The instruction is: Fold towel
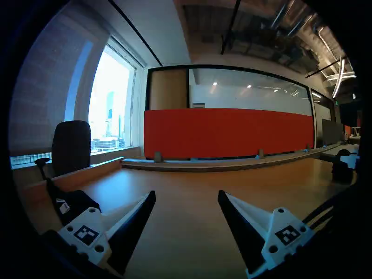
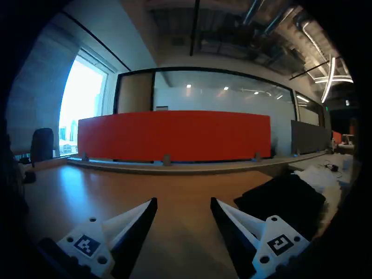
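Wood desk (image 1: 260,176), red partition (image 1: 223,132) behind. Left gripper (image 1: 186,192) & right gripper (image 2: 183,200): fingers apart, nothing btwn. Dark towel (image 2: 283,200) lies on desk just right of right gripper. Prob. best: approach low, pinch one corner, top layer only.

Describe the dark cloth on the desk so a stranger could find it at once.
Start at the long red partition behind the wooden desk. At the desk's right side, in the right gripper view, lies the black cloth. Beside it are white cloths; it alone is black.
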Demonstrator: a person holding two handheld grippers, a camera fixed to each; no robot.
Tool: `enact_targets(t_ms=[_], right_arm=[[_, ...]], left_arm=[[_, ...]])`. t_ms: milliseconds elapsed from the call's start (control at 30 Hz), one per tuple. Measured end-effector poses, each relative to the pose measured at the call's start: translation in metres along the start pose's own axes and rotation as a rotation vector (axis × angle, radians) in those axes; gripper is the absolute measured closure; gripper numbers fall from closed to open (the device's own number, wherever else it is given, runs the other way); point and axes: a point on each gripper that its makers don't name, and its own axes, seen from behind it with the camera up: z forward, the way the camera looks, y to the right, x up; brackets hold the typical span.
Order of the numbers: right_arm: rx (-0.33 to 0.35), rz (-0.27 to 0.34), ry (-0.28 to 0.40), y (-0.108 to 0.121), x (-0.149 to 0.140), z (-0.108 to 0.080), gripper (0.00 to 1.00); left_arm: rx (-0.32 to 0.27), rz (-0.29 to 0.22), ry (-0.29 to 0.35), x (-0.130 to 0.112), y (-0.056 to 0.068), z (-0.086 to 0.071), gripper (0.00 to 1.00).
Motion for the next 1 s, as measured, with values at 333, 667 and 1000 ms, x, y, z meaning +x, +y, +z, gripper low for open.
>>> enact_targets(t_ms=[333, 667, 1000], right_arm=[[-0.005, 0.008, 0.007, -0.0016, 0.0027, -0.0017, 0.12], [-0.002, 0.010, 0.023, -0.0026, 0.0046, -0.0041, 0.12], [0.003, -0.003, 0.031, -0.0073, 0.0049, -0.0065, 0.12]], left_arm=[[0.000, 0.000, 0.000, -0.0004, -0.0003, -0.0001, 0.00], [0.000, 0.000, 0.000, -0.0001, -0.0004, 0.0000, 0.00], [0.000, 0.000, 0.000, 0.0000, -0.0001, 0.0001, 0.00]])
